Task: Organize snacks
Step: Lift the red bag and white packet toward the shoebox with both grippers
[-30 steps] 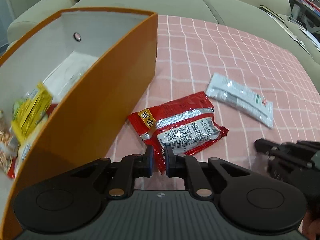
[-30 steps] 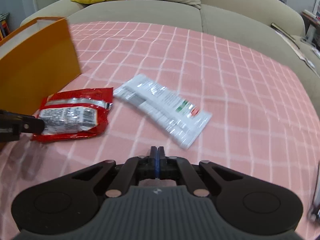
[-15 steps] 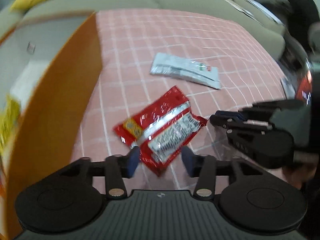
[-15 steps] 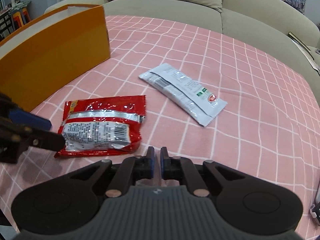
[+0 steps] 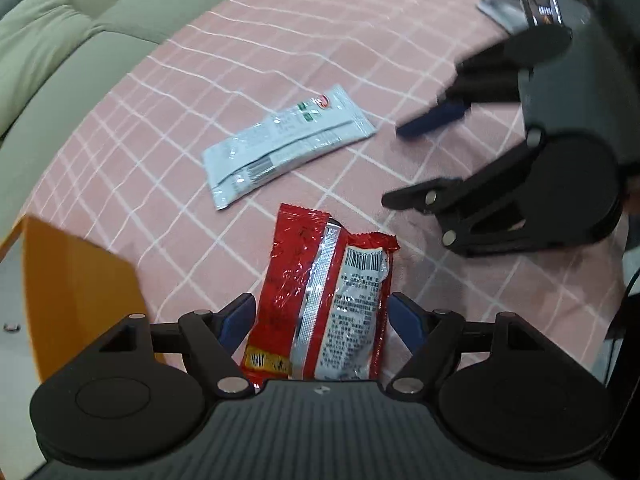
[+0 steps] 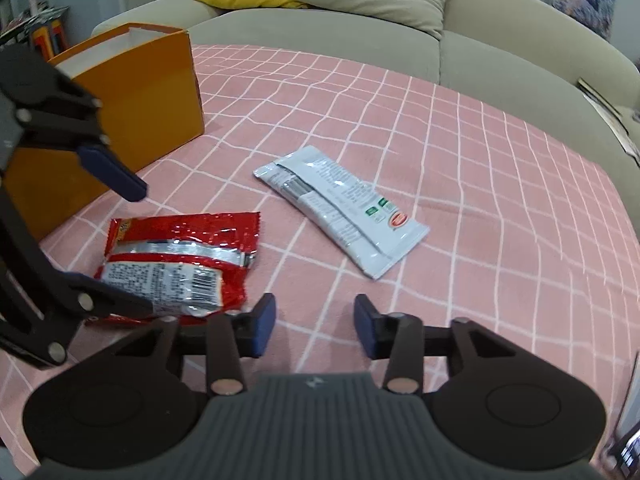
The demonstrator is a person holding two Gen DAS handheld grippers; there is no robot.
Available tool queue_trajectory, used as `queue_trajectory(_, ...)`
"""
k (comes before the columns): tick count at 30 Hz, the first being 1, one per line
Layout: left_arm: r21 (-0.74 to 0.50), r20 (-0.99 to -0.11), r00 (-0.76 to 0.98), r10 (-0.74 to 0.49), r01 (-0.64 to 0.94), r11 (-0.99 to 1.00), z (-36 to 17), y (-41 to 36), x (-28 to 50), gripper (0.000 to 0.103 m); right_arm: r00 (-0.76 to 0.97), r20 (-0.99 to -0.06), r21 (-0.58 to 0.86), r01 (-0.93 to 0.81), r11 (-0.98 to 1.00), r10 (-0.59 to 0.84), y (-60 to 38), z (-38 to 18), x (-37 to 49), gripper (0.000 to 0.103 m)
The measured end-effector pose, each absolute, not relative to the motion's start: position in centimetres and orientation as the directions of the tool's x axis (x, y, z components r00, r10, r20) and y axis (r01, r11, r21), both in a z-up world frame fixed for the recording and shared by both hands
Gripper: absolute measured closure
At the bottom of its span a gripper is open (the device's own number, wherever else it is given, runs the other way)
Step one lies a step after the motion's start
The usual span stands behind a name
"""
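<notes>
Compared with a second ago, we see the left hand-held gripper (image 5: pixel 322 320) rolled and swung away from the orange box (image 6: pixel 132 96), so that the box interior, then showing yellow and red packets, is now out of sight; only a corner of the box (image 5: pixel 80 292) remains in the left wrist view. Its jaws, then nearly closed at the edge of the red snack packet (image 5: pixel 324 300), have just been opening and now stand released, straddling the packet without pressing it. The right hand-held gripper (image 6: pixel 316 328), then closed, has likewise just been opening; nothing lies between its jaws. The red packet (image 6: pixel 180 264) lies flat on the pink checked worktop (image 6: pixel 480 200), near the box. The white snack packet (image 6: pixel 344 208) lies beside it, apart. In the right wrist view we see only the box's white inner wall; its contents are hidden.
</notes>
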State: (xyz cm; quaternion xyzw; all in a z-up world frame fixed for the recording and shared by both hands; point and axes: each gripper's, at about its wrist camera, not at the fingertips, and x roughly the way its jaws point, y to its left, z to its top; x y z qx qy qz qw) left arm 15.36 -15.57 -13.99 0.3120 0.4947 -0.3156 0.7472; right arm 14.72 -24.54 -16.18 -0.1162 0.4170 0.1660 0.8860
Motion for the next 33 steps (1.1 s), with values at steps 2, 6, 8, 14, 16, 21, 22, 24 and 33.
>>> queue_trajectory(2,0.152,-0.948,0.289,-0.135,0.783,0.604,-14.8,-15.6,16.1,0.015,0.598,-0.774,-0.089,-0.426,0.900,0.206,-24.9,-16.1,15.3,0.043)
queue_trajectory(6,0.115,-0.959,0.248,-0.137,0.784,0.610,-15.7,-15.3,16.9,0.012,0.601,-0.767,-0.128,-0.486,0.864,0.224,-25.4,-16.1,17.1,0.032)
queue_trajectory(8,0.093,-0.960,0.237,-0.150,0.774,0.626,-15.8,-15.0,17.2,0.012,0.594,-0.765,-0.122,-0.514,0.849,0.250,-25.6,-16.1,18.2,0.023)
queue_trajectory(14,0.047,-0.958,0.229,-0.176,0.725,0.687,-16.0,-14.4,17.5,0.017,0.555,-0.774,-0.095,-0.576,0.812,0.303,-25.3,-16.9,21.5,0.015)
queue_trajectory(16,0.042,-0.959,0.231,-0.167,0.695,0.718,-15.8,-14.3,17.6,0.018,0.531,-0.785,-0.073,-0.589,0.805,0.318,-25.2,-17.4,22.8,0.012)
queue_trajectory(21,0.032,-0.954,0.260,-0.149,0.584,0.811,-15.7,-13.4,17.5,0.019,0.497,-0.800,-0.020,-0.583,0.812,0.337,-25.1,-18.2,25.2,0.005)
queue_trajectory(22,0.029,-0.952,0.267,-0.147,0.561,0.828,-15.7,-13.2,17.4,0.019,0.492,-0.801,-0.003,-0.573,0.820,0.341,-25.2,-18.3,25.6,0.005)
queue_trajectory(24,0.025,-0.951,0.273,-0.141,0.525,0.851,-15.6,-12.8,17.3,0.019,0.495,-0.800,-0.004,-0.568,0.823,0.338,-25.1,-18.4,25.9,0.005)
queue_trajectory(33,-0.005,-0.954,0.283,-0.097,0.310,0.951,-15.5,-9.6,17.4,0.019,0.532,-0.789,-0.014,-0.516,0.856,0.308,-24.9,-17.5,23.1,0.043)
